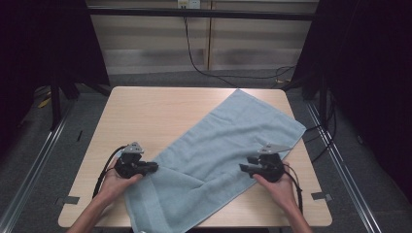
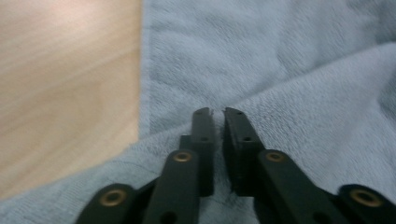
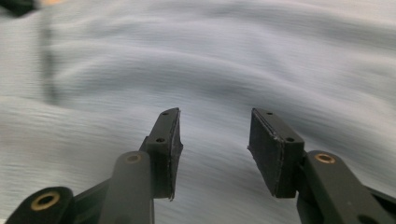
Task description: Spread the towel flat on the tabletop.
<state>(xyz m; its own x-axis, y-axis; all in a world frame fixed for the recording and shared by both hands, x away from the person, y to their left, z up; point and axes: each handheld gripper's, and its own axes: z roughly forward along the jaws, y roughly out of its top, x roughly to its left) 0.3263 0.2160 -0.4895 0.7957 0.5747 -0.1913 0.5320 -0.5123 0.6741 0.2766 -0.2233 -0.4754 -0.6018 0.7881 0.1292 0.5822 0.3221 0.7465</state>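
High view dim and soft, table (image 1: pixel 145 111) evenly lit from above amid black surroundings, faint shadows under the towel (image 1: pixel 218 145); left gripper view hazy with glare on wood; right gripper view streaked by motion blur, jaws sharper.

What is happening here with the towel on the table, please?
A person works a light blue towel lying slantwise on the wooden table, holding tongs in each hand. The left tongs are closed at the towel's left edge, apparently pinching a fold. The right tongs stand open above the cloth near its right edge, gripping nothing.
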